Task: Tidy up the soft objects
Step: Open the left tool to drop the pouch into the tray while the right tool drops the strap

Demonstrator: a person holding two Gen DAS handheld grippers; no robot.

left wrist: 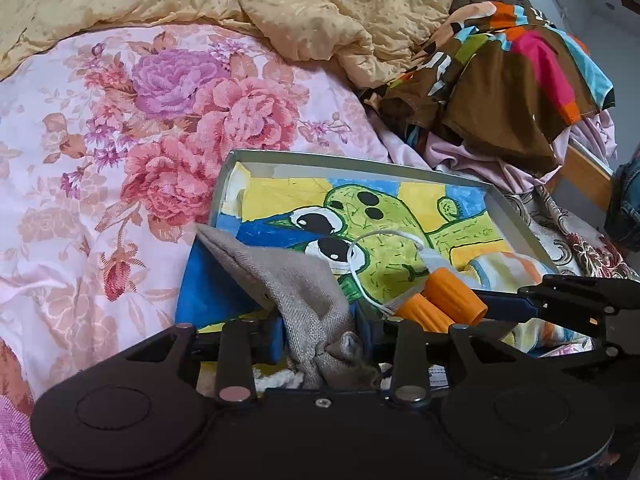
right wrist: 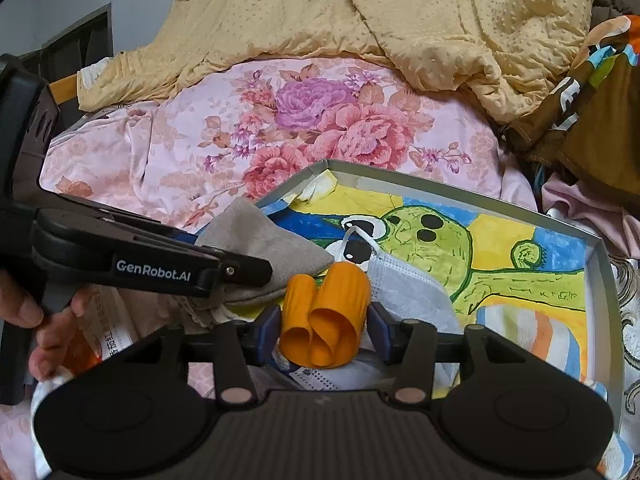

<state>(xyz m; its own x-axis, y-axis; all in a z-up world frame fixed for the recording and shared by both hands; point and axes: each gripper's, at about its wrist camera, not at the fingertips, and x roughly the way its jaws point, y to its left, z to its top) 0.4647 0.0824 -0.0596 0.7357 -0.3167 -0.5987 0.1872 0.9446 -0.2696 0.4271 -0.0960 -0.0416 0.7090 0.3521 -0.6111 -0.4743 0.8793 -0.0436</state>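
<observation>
A shallow metal tray (left wrist: pixel 360 158) (right wrist: pixel 460 184) lined with a green cactus drawing lies on the bed. A grey cloth (left wrist: pixel 288 276) (right wrist: pixel 260 236) droops over the tray's near left corner and sits between the blue pads of my left gripper (left wrist: pixel 320 336) (right wrist: pixel 224 268), which stand slightly apart around it. My right gripper (right wrist: pixel 324 332) (left wrist: pixel 560 296) brackets a curled orange roll (right wrist: pixel 328 312) (left wrist: pixel 448 300) resting on a white face mask (right wrist: pixel 408 288) in the tray; its pads look loose on the roll. A striped cloth (right wrist: pixel 532 332) (left wrist: pixel 508 268) lies in the tray's near right.
A pink floral quilt (left wrist: pixel 140 140) covers the bed to the left and behind. A yellow dotted blanket (left wrist: pixel 320 8) is heaped at the back. A brown multicoloured garment (left wrist: pixel 520 80) lies at the right, beside the wooden bed edge (left wrist: pixel 588 176). A person's hand (right wrist: pixel 24 312) holds the left gripper.
</observation>
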